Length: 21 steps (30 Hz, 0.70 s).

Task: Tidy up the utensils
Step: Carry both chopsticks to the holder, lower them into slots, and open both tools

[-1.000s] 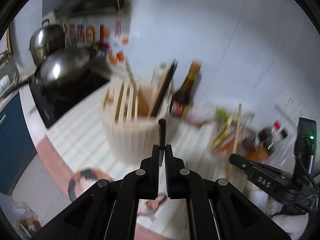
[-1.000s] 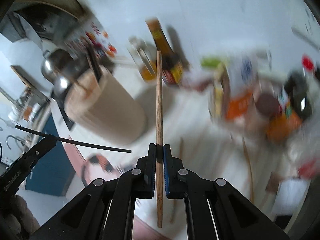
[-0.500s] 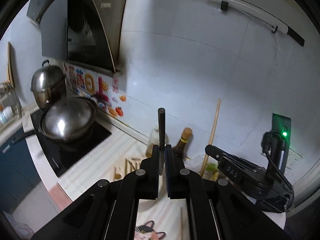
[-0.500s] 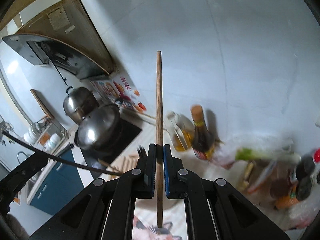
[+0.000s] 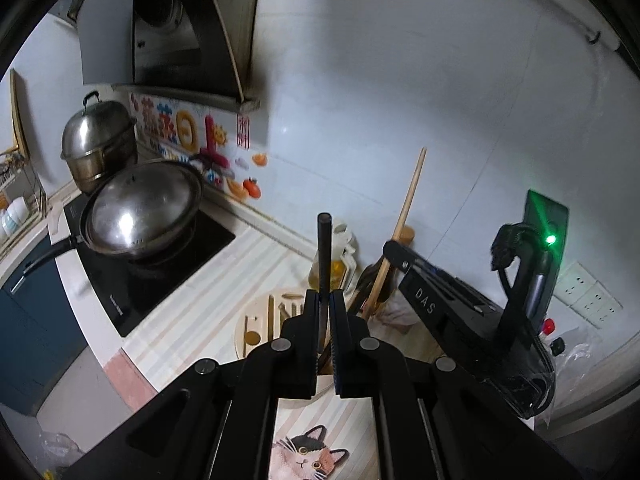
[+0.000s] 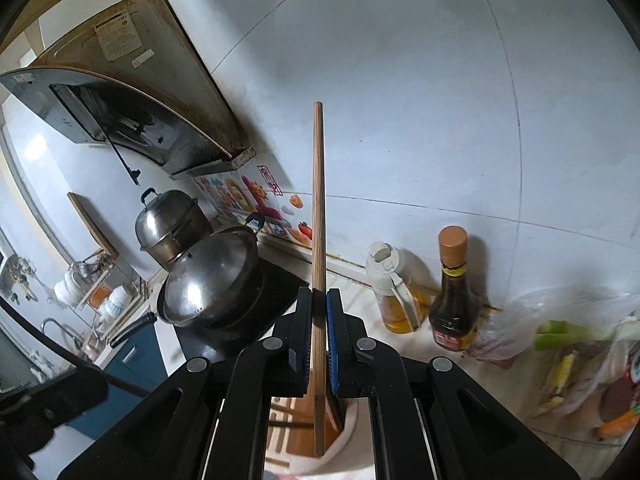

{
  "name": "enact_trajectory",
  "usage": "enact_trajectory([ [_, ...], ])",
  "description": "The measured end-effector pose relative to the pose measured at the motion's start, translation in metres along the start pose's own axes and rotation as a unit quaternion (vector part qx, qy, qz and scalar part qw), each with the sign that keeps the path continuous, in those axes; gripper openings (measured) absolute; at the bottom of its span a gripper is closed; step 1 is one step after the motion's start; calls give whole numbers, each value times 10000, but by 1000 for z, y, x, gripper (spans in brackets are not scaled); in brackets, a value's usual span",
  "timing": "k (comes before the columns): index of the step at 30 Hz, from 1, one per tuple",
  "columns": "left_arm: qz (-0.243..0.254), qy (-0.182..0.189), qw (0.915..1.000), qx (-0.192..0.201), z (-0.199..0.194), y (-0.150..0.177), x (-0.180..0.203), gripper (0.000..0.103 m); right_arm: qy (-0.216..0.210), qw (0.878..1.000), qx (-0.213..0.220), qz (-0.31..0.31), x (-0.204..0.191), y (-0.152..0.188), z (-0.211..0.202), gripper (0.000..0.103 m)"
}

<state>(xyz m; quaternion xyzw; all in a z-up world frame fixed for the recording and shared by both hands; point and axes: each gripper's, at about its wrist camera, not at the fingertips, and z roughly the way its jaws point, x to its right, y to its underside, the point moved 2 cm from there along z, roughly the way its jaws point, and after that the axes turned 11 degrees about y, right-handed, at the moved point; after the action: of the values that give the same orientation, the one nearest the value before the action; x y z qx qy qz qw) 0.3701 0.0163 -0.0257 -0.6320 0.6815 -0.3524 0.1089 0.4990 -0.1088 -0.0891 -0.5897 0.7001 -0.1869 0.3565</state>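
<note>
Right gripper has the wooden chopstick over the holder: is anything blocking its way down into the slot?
Nothing visible blocks it. The wooden chopstick, clamped in the right gripper, hangs with its lower tip at the utensil holder opening, beside a utensil already inside.

I am working in a home kitchen: a steel lidded wok (image 5: 140, 210) sits on a black glass induction hob (image 5: 160, 276) under a slanted dark range hood (image 5: 168, 28), with a tall stainless steamer pot (image 5: 98, 142) behind it. Against my white tiled wall (image 6: 400, 100) stand a clear plastic oil jug (image 6: 394, 288) and a dark sauce bottle with a brown cap (image 6: 454, 292), and a dish rack with white bowls (image 6: 96, 292) sits far left.
</note>
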Motion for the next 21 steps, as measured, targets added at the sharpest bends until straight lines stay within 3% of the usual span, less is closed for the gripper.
enact_trajectory([
  [7, -349, 44, 9985, -423, 24, 8, -16, 4, 5, 9997, 1, -250, -8, 17, 16, 7],
  [11, -508, 27, 9978, -430, 23, 8, -19, 7, -54, 9995, -24, -308, -6, 26, 17, 7],
  [20, -662, -106, 9971, -355, 22, 9, -26, 8, -19, 9979, 613, -203, -12, 27, 9, 7],
  [21, -651, -172, 9972, -341, 20, 10, -27, 13, -28, 9977, 632, -243, -13, 29, 10, 7],
])
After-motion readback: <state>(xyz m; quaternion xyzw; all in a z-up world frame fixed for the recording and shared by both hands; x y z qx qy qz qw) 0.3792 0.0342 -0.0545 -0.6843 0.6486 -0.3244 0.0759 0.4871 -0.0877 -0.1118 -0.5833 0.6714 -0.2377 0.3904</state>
